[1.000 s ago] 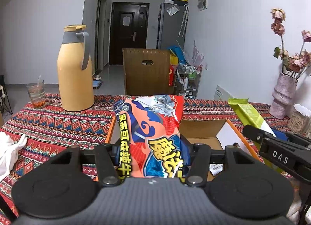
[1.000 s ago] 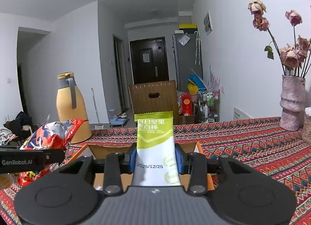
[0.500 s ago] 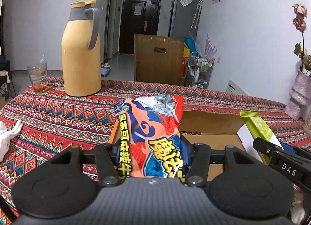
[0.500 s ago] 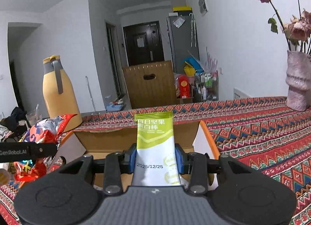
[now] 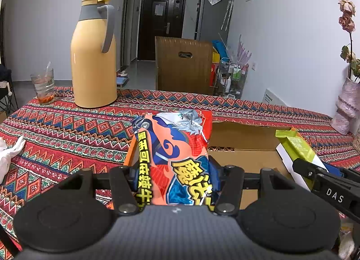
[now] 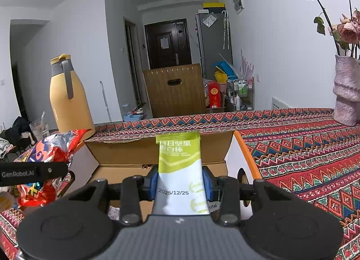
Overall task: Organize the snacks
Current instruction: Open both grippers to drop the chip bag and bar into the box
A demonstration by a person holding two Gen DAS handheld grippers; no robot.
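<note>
While tilted downward, both tools clamp snacks.

you have two snack packs: one orange-and-blue snack bag (image 5: 177, 158) and one green-and-white snack bar (image 6: 180, 170). one cardboard box (image 6: 126, 150) lies open. at ten o'clock stand one yellow thermos (image 5: 93, 57) and one glass (image 5: 43, 87); at three o'clock, one vase (image 6: 346, 93).

Your chip bag (image 5: 177, 158) hides the box's (image 5: 245, 145) near-left corner, and its floor mostly sits behind both grippers (contents unreadable). The flowers (image 6: 346, 28) run off the frame's right edge. The green bar's (image 6: 180, 170) lower end disappears behind the camera housing.
</note>
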